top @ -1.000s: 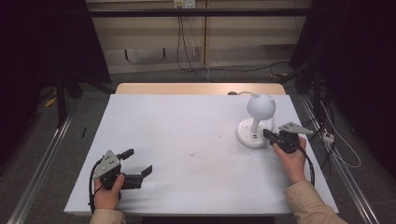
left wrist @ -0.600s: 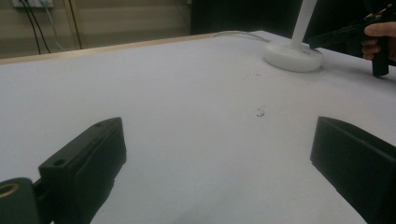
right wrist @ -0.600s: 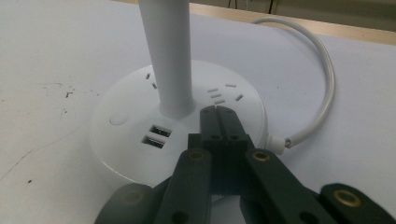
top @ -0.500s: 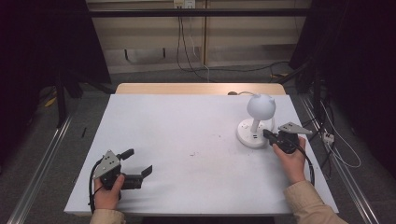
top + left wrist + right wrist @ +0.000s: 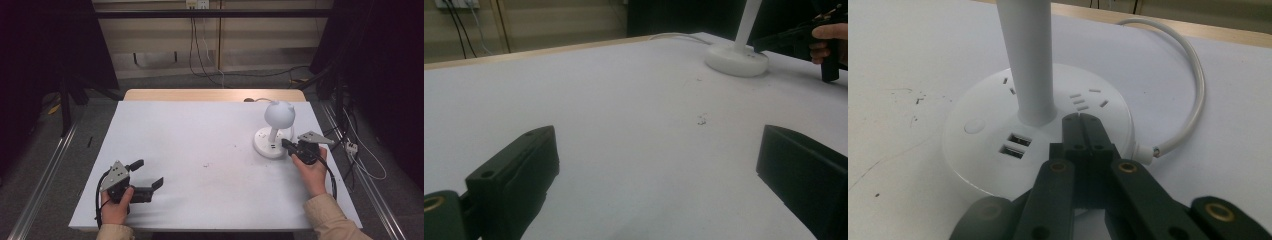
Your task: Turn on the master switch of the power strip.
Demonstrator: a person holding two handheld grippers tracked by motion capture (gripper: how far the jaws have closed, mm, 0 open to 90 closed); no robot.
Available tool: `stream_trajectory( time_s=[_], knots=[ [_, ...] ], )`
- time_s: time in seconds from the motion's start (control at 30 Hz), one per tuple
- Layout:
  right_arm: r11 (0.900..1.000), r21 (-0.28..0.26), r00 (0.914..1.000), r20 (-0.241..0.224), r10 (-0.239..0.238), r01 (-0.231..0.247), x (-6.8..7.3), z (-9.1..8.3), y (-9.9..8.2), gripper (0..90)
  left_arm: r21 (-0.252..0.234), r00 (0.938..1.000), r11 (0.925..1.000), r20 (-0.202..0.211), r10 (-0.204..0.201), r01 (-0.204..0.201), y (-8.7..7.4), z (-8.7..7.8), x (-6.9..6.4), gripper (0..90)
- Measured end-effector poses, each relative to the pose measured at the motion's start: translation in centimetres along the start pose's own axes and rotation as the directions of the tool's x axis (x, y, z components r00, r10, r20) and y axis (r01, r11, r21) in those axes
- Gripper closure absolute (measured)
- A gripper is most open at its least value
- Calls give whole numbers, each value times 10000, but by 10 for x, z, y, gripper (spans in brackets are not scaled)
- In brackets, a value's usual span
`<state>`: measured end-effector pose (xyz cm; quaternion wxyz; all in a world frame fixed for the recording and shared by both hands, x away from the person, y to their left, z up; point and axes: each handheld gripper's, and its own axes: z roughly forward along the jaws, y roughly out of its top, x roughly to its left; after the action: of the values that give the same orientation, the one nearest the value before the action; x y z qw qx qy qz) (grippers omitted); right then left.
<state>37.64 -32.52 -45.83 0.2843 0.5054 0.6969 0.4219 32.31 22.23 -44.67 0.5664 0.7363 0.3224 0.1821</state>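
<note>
High view. White surface [image 5: 200, 150], person's forearms in from the near edge. Left hand [image 5: 116, 207] holds the left tongs [image 5: 147, 175] low at the near left corner, jaws spread wide, nothing between them, black cable looping by the wrist. Right hand [image 5: 312, 167] holds the right tongs [image 5: 287, 145] at the far right, tips at the edge of a white lamp [image 5: 276, 127]: round flat base, thin upright stem, ball-shaped head on top. Grey three-cornered plate sits on top of the right tongs. A few small dark specks [image 5: 206, 164] mark the surface near the middle. Floor behind carries loose cables [image 5: 210, 55] along the wall.

Left gripper view. Two black jaws rise at the bottom corners, well apart, bare surface between them. Specks [image 5: 701, 119] lie ahead. Lamp base [image 5: 736, 59] and stem stand far off at upper right; just beside it, the right tongs in the other hand [image 5: 824, 42].

Right gripper view. Right tongs [image 5: 1081, 122] pressed together, pinching nothing, tips over the lamp base [image 5: 978, 145] just beside the stem [image 5: 1028, 60]; whether they touch the base I cannot tell. Base shows two USB ports [image 5: 1015, 145], a round button [image 5: 974, 125], socket slots. White cord [image 5: 1193, 85] curves out from the base's right side.
</note>
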Motion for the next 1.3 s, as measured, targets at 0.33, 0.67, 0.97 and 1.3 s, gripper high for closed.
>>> stream_trajectory(
  time_s=[0.33,0.67,0.97,1.3],
  knots=[
    [9999,39,9999,2,135,-135,0,0,0,900,8,10000,10000,36,14,-14,0,0,1,31],
    [9999,109,10000,-19,89,-89,0,0,0,900,-58,10000,10000,70,8,-8,0,-1,-1,30],
    [9995,310,10000,-97,22,-19,5,1,3,900,-45,10000,10000,15,-18,18,-1,-4,0,30],
    [9996,269,9998,154,-136,132,7,3,2,900,-86,10000,10000,-35,12,-12,-2,-7,1,29]
  ],
)
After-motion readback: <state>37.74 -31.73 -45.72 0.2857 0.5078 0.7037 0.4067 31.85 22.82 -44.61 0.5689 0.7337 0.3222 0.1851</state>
